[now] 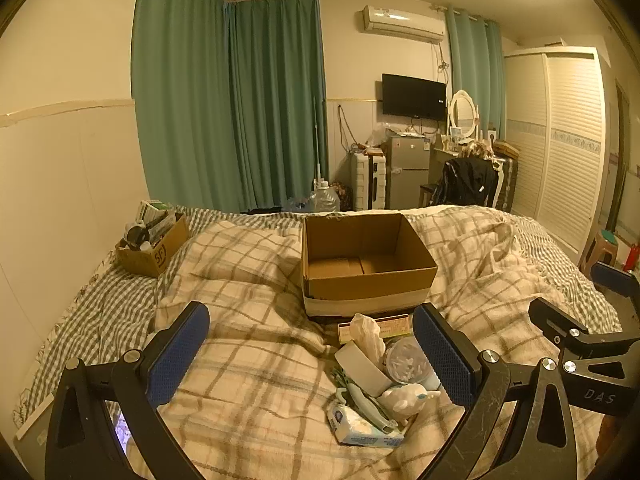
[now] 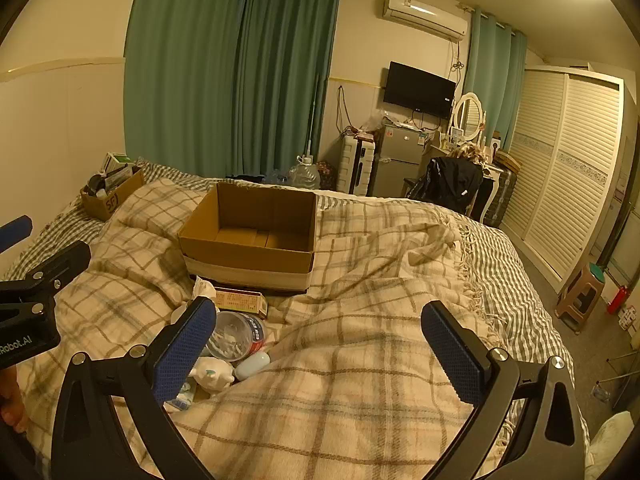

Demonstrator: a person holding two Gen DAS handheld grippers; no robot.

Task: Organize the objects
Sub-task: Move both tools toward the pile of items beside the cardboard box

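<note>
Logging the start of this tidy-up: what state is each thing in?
left gripper: open, empty
right gripper: open, empty
large cardboard box: open, empty
small cardboard box: open, full of items
cotton swab jar: lying on its side
tissue pack: lying flat on the blanket

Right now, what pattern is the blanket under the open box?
Cream blanket with brown plaid lines; right wrist view.

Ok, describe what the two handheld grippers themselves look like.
Both match: the left gripper and right gripper have black metal frames with triangular cutouts, silver bolts, and two fingers faced with blue dimpled pads. Seen from the opposite camera, each body carries white lettering. No cables or sleeves show.
</note>
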